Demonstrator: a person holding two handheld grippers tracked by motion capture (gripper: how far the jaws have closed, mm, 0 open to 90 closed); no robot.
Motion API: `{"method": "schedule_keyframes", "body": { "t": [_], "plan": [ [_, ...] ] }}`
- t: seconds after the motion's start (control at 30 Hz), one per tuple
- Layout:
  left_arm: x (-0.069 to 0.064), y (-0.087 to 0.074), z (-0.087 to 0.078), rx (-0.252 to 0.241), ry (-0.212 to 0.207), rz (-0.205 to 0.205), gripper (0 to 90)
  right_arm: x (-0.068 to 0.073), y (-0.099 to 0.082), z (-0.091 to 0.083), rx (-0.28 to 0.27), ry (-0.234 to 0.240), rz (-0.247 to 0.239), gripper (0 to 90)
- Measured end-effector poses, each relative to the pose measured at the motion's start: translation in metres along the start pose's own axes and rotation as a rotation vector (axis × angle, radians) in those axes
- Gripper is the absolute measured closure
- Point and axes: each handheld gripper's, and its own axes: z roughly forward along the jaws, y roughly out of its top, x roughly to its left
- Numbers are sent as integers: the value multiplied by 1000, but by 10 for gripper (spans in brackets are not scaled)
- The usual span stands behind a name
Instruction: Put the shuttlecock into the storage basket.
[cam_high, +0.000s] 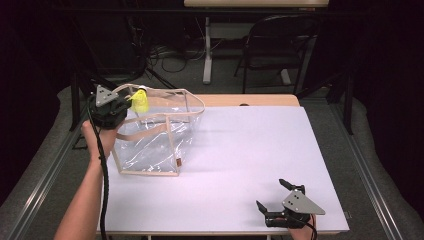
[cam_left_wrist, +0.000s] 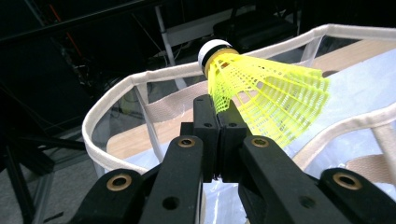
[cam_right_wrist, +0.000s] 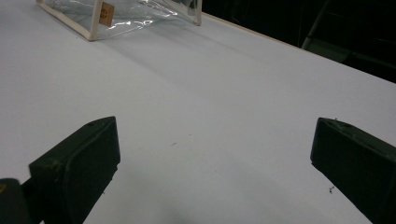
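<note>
We count one yellow plastic shuttlecock (cam_left_wrist: 261, 95), one clear tote bag (cam_high: 155, 142) with cream webbing trim, and two hand-held grippers on one white table (cam_high: 240, 165).

The left gripper (cam_high: 125, 102) is up at the far left corner of the table, over the open mouth of the bag. In the left gripper view its two black jaws are pressed together on the edge of the shuttlecock's mesh skirt, near the cork end. The shuttlecock lies roughly sideways, its white-capped cork with a black band pointing away and left, the skirt flaring to the right above the bag's rim.

The bag stands upright on the left part of the table, its top open, two cream handles drooping, and one small tan label low on its near corner.

The right gripper (cam_high: 274, 196) rests low at the near right edge of the table, well apart from the bag. Its jaws are spread wide with nothing between them, the white tabletop bare under them.

We see one dark chair (cam_high: 280, 45) beyond the table.
</note>
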Motion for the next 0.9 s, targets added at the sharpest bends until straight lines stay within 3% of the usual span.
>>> {"method": "schedule_keyframes", "body": {
  "t": [0.9],
  "plan": [
    [-1,-3,12,73,33,7,883,1,0,-1,1,2,-1,10]
  ]
}}
